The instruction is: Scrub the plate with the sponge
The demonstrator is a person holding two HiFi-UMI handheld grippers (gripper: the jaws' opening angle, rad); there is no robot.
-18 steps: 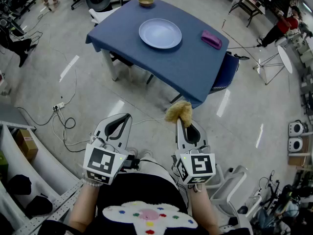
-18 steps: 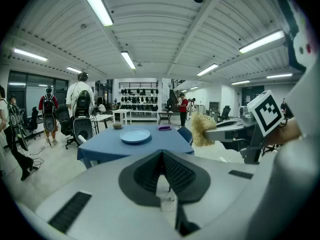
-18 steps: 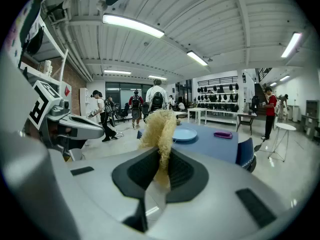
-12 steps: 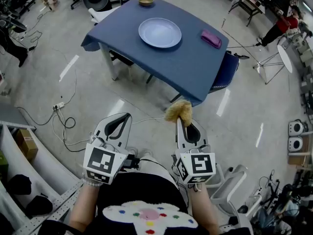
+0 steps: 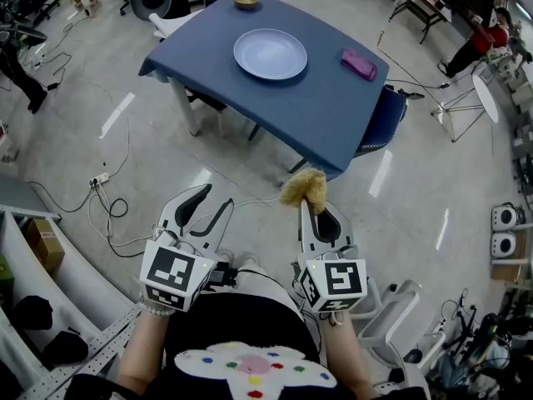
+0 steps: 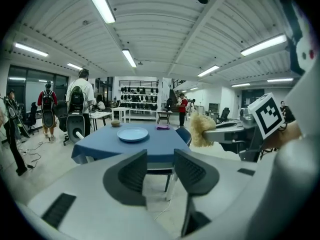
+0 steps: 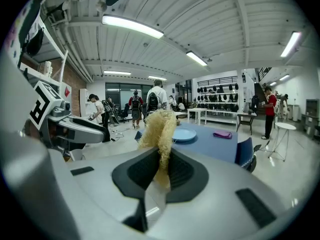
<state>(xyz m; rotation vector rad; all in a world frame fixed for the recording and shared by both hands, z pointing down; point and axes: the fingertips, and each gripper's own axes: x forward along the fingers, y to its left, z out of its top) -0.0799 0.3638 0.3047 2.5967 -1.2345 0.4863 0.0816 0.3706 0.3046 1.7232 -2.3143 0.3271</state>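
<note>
Well short of the blue table (image 5: 321,111) bearing the plate (image 5: 271,54), the right gripper (image 5: 305,208) has its jaws clamped on a shaggy yellow sponge (image 5: 303,187); the left gripper (image 5: 215,198) holds its jaws wide apart, empty.

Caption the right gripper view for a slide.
Right gripper clamps a fluffy tan sponge; round pale-blue plate waits ahead.

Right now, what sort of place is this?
Likely a lab or workshop hall: strip lights overhead, loose cables across the bare floor, and several people wearing backpacks nearby.
</note>
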